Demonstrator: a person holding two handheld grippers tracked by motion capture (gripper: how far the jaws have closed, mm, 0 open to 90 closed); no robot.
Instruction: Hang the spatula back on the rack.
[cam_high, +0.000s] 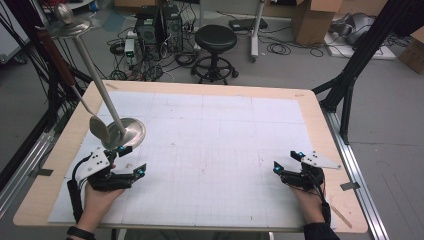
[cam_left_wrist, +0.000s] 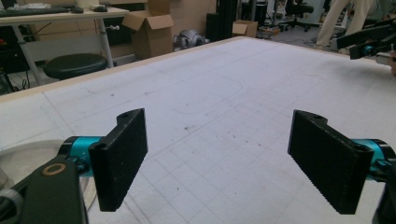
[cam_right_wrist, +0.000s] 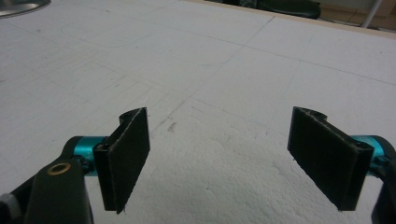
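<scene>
While both hands rest low:
Left gripper (cam_high: 132, 159): jaws apart, ribbed black pads (cam_left_wrist: 119, 156), empty.
Right gripper (cam_high: 287, 161): jaws apart, empty.
Steel stand (cam_high: 123, 132): round base, 10 o'clock.

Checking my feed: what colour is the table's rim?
Light wood tan rim, clearest in the high view.

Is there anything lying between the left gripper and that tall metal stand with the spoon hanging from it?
Nothing visible. The left gripper, jaws open, sits right beside the round base of the metal stand, with only bare white table mat between them. The hanging spoon dangles over the base's far side.
</scene>
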